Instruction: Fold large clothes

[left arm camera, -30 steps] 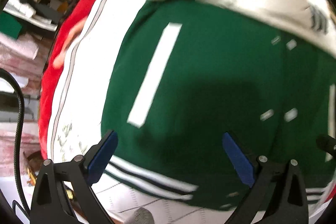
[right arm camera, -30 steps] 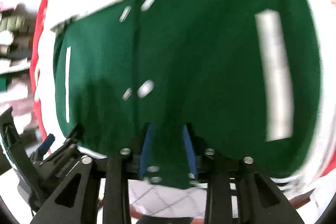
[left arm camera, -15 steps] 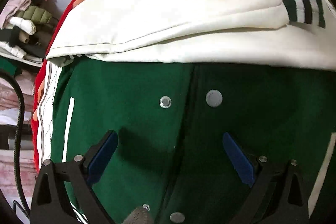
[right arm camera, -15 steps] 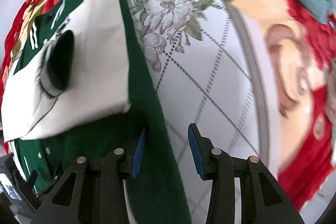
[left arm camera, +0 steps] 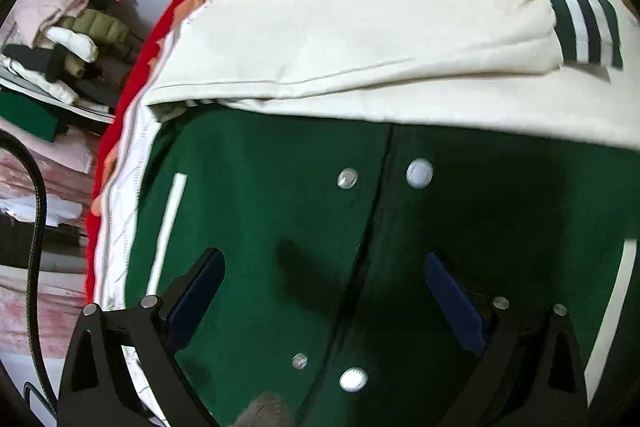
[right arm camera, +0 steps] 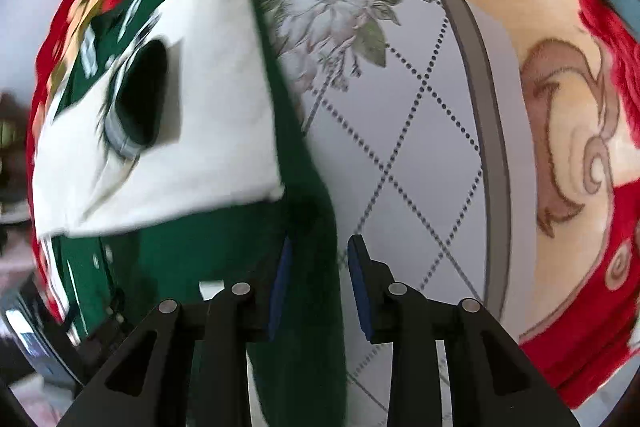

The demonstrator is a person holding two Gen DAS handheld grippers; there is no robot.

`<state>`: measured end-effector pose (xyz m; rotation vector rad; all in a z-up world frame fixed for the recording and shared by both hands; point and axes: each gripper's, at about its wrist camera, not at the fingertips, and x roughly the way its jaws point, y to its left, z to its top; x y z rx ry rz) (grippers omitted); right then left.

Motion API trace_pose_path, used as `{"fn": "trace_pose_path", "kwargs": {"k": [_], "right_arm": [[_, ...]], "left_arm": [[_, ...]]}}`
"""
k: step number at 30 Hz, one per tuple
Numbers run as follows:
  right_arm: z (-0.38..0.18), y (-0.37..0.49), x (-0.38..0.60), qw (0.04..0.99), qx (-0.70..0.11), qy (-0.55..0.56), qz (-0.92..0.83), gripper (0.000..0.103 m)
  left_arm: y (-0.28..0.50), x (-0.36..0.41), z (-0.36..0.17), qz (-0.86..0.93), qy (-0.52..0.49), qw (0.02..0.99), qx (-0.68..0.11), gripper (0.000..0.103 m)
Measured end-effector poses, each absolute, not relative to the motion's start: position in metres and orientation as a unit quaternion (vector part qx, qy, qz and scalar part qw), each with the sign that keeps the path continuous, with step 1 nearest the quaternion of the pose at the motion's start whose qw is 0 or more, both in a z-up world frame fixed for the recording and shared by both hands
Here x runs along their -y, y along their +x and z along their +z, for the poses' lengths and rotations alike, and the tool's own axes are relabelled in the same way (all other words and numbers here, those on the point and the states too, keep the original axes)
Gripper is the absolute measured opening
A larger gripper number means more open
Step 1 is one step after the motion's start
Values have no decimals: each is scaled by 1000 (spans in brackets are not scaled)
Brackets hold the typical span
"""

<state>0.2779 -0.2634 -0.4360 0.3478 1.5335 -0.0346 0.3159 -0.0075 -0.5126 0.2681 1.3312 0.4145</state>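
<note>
The green jacket (left arm camera: 280, 227) is lying flat on the quilted white sheet (right arm camera: 420, 147), which is covering a red floral blanket (right arm camera: 580, 267). Its cream sleeves (left arm camera: 360, 39) are lying folded across the chest, above the snap buttons (left arm camera: 419, 173). The left gripper (left arm camera: 324, 291) is hanging over the jacket front with its jaws wide apart, holding nothing. The right gripper (right arm camera: 316, 279) is sitting at the jacket's right edge, its jaws a little apart around the green hem, not pressing it.
</note>
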Motion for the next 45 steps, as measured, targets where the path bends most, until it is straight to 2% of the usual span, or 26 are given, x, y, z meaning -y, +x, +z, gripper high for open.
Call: {"fn": "trace_pose_path", "kwargs": {"k": [6,12,15,18,24,28,33,37,40,45], "right_arm": [[-477,258,260,690,-717,93,-33,32],[-453,272,256,694,-713,78,-54,32],[-422,264,280,724,-680,112,-36,39],[-399,255,312,736,-655,171,7,60],[-365,211,351,726,-648,217,74,60],[-377,191,368,711,-670,193,91,60],[-369,170,422,709,-683,154,85,60],[-378,163,461,700,-693,162,64,60],[-386,164,482,697,-696,168,47,60],[-400,177,494,694,-696,180,35,60]], "left_arm": [[302,-3,-540,179,104,756,-621,103],[299,-6,-529,178,98,759,-619,103],[293,-7,-508,185,95,767,-607,103],[283,-4,-483,192,97,778,-590,103],[249,35,-444,222,127,784,-566,103],[219,90,-439,228,172,772,-568,103],[181,187,-455,205,253,753,-572,103],[160,267,-485,180,374,736,-535,103],[155,294,-521,177,428,714,-525,103],[158,292,-571,210,463,669,-542,103]]}}
